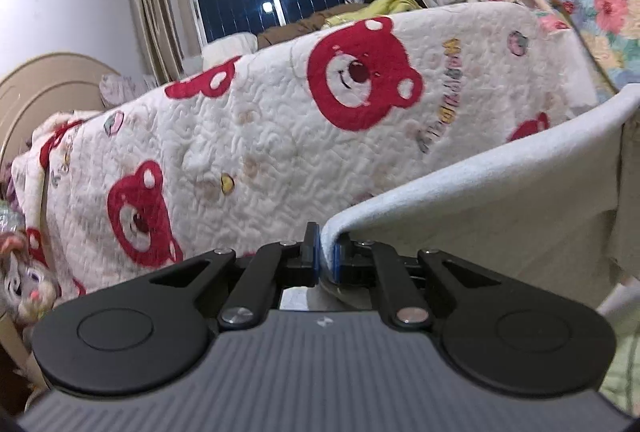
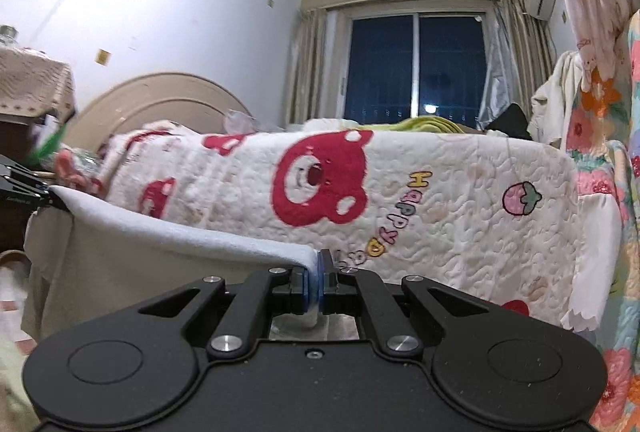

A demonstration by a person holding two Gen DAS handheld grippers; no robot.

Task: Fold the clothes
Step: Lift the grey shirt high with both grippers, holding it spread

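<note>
Two grippers hold one cloth (image 1: 480,184) up in the air in front of the bed (image 2: 440,200). We see its pale blue edge pulled flat between them, and the rest hangs down. Our left gripper (image 1: 327,256) is pinched tight on one top corner. Our right gripper (image 2: 315,288) is pinched tight on the other corner. Behind the cloth lies a white blanket (image 1: 260,136) with red bears, then a dark window (image 2: 416,64) with curtains

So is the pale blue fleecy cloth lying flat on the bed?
No, the pale blue fleecy cloth hangs in the air, stretched between the right gripper and the left gripper, in front of the bear-print quilt.
</note>
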